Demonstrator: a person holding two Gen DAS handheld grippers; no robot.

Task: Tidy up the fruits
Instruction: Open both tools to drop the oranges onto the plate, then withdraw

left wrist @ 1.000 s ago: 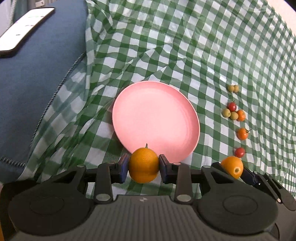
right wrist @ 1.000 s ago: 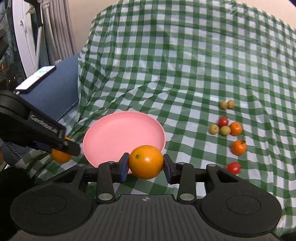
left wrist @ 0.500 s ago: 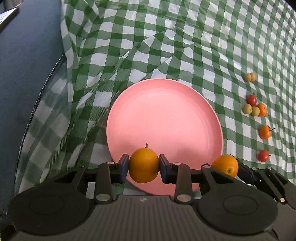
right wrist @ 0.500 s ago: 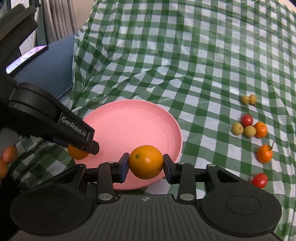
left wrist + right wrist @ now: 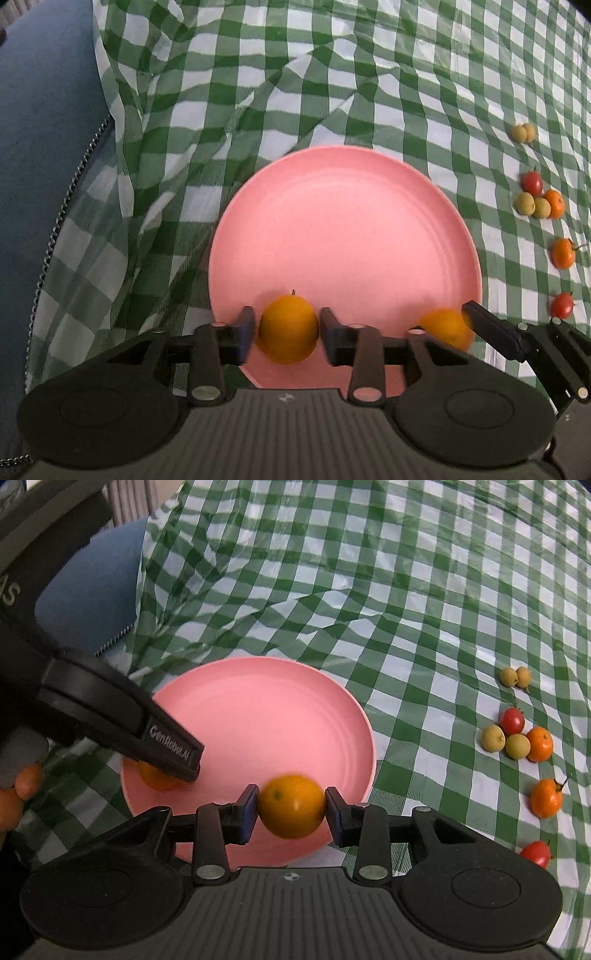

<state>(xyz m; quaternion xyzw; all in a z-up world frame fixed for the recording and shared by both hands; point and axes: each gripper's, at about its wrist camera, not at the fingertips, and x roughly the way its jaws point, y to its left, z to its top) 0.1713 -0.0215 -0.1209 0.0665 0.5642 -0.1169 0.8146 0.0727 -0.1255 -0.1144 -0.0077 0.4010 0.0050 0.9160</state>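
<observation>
My left gripper (image 5: 287, 334) is shut on an orange (image 5: 288, 329) over the near edge of the pink plate (image 5: 343, 221). In the right wrist view the left gripper (image 5: 162, 771) and its orange (image 5: 157, 777) sit low over the plate's left side. My right gripper (image 5: 291, 810) is shut on a second orange (image 5: 291, 805) over the near rim of the plate (image 5: 266, 709). That orange (image 5: 447, 328) also shows blurred in the left wrist view.
Small fruits lie on the green checked cloth (image 5: 369, 572) to the right: two yellow ones (image 5: 515, 676), a mixed cluster (image 5: 517, 736), a tangerine (image 5: 546, 798) and a red tomato (image 5: 536, 853). A blue cushion (image 5: 40, 147) lies at the left.
Both grippers moved forward and down over the pink plate, each still holding its orange. The plate now looks larger and closer in both views.
</observation>
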